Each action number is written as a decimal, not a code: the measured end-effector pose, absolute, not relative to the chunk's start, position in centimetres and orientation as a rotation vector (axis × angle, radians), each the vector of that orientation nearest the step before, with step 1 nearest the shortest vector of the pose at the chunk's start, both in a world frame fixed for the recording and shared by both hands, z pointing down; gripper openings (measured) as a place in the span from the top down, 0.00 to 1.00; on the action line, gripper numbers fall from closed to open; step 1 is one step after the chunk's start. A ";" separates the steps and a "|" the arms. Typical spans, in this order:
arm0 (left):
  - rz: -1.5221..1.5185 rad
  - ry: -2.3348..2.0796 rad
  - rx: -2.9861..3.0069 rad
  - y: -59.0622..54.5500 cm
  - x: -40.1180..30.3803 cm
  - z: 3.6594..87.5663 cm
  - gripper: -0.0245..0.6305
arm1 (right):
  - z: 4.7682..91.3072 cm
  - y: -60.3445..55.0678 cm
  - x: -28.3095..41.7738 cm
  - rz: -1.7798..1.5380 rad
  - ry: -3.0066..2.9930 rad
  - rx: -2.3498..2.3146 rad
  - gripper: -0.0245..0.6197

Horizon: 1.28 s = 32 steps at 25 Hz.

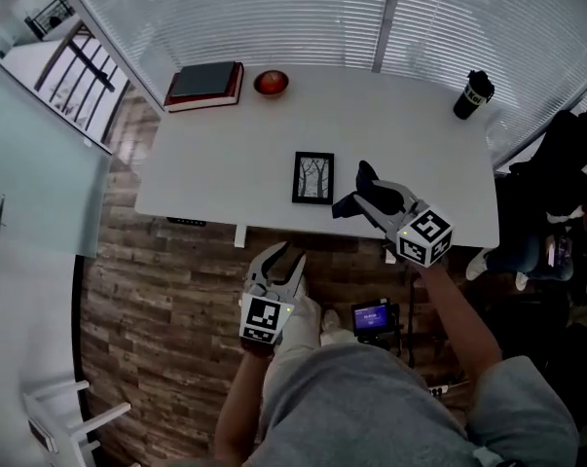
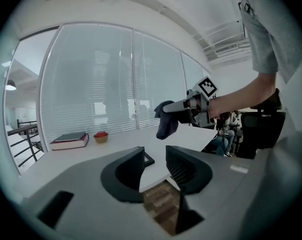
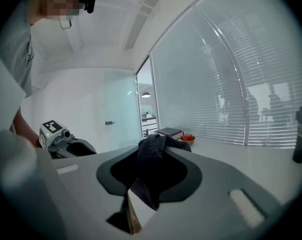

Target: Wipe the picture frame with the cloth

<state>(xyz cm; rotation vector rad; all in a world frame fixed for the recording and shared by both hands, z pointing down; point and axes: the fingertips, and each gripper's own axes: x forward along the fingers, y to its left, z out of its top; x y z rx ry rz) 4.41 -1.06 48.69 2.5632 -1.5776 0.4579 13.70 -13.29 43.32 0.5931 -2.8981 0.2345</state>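
- Closest to us is our own grey shirt [image 1: 371,407], filling the bottom of the head view, with both forearms reaching forward from it.
- We hold the left gripper [image 1: 288,255] over the wood-plank floor [image 1: 157,290], short of the table's near edge. Its jaws are released, with a clear gap between them and nothing in it. Through that gap the left gripper view shows only the table edge and the floor.
- We hold the right gripper [image 1: 379,197] further forward, over the near edge of the white table [image 1: 225,154]. Its jaws are clenched on a dark cloth [image 3: 151,159]. The cloth is bunched between the pads, and a loose tail hangs down below them.
- From the left gripper view we see the cloth dangling in the air above the tabletop, not resting on it.
- We see the picture frame [image 1: 313,177] lying flat on the table near the front edge, about midway along it. It is black-rimmed and shows bare trees.
- The cloth hangs just to the right of the frame and does not touch it. The left gripper is nearer us and a little to the frame's left.
- At the far left corner we see two stacked books [image 1: 204,84], a dark one on a red one, with a small red bowl [image 1: 271,83] just beside them.
- A black tumbler [image 1: 473,94] stands upright at the far right corner, well apart from the frame.
- White blinds [image 1: 274,8] cover the windows behind the table.
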 end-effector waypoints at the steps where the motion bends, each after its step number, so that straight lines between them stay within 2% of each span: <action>1: 0.474 -1.557 2.573 -2.3 4.0 49.4 0.74 | 43.7 -14.4 12.5 0.228 -2.879 0.575 0.81; 9: 0.579 -1.349 2.622 -11.2 1.2 55.6 0.66 | 49.4 -23.2 4.8 0.223 -2.663 0.535 0.80; 18: 0.741 -1.101 2.627 -15.7 0.1 60.7 0.60 | 59.0 -29.0 -1.0 0.337 -2.439 0.479 0.78; 20: 0.755 -1.077 2.618 -16.3 0.0 61.3 0.60 | 60.4 -30.0 -1.4 0.342 -2.416 0.483 0.74; 25: 0.769 -1.066 2.594 -17.8 -0.1 62.2 0.59 | 58.5 -31.6 -1.7 0.362 -2.544 0.432 0.56; 30: 0.776 -1.070 2.579 -18.2 -0.2 62.9 0.58 | 57.6 -30.4 0.3 0.308 -2.539 0.362 0.56; 32: 0.800 -1.065 2.577 -18.1 -0.2 63.2 0.57 | 60.0 -29.8 0.9 0.300 -2.454 0.351 0.63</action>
